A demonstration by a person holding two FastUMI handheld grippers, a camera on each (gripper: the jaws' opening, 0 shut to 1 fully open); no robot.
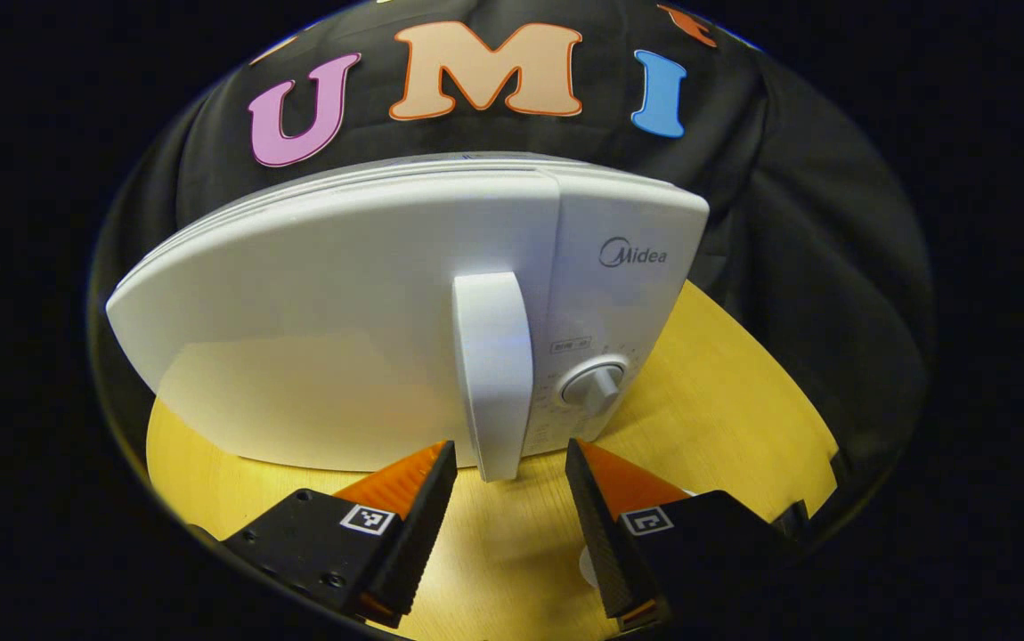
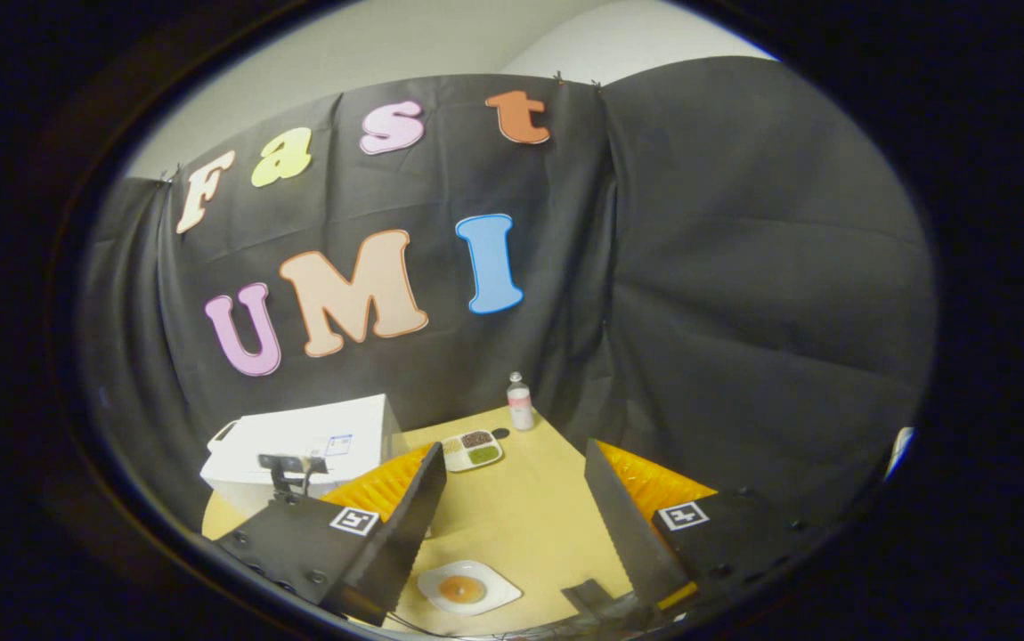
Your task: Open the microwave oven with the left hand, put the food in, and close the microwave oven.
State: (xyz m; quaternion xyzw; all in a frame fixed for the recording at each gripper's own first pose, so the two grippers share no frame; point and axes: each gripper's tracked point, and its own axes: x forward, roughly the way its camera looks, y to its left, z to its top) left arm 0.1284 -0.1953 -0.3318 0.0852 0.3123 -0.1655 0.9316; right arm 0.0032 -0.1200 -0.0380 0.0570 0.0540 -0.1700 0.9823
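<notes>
Left gripper view: left gripper point(image 1: 510, 463) gaped wide, holding nothing, just before door handle point(image 1: 494, 374) of shut microwave point(image 1: 343, 312); dial point(image 1: 594, 385) beside handle; all on wooden table point(image 1: 726, 392).
Right gripper view: right gripper point(image 2: 512, 481) spread apart, empty, high above table; food plate point(image 2: 467, 588) below; snack tray point(image 2: 473, 450) and bottle point(image 2: 521, 402) farther back; microwave at left.

In the left gripper view, the brand name "Midea", with a round logo mark at its start, stood in grey on the upper part of the white control panel point(image 1: 619, 285) at the right of the microwave oven point(image 1: 369, 320), above the dial point(image 1: 594, 385); a small boxed label just above the dial and the tiny marks around it were too small to read. Each body of the left gripper point(image 1: 510, 463) carried a square black-and-white coded marker point(image 1: 368, 519), with no letters on it. In the right gripper view, the label on the bottle point(image 2: 520, 402) at the far side of the surface point(image 2: 530, 507) and the sticker on top of the microwave oven were too small to read.
</notes>
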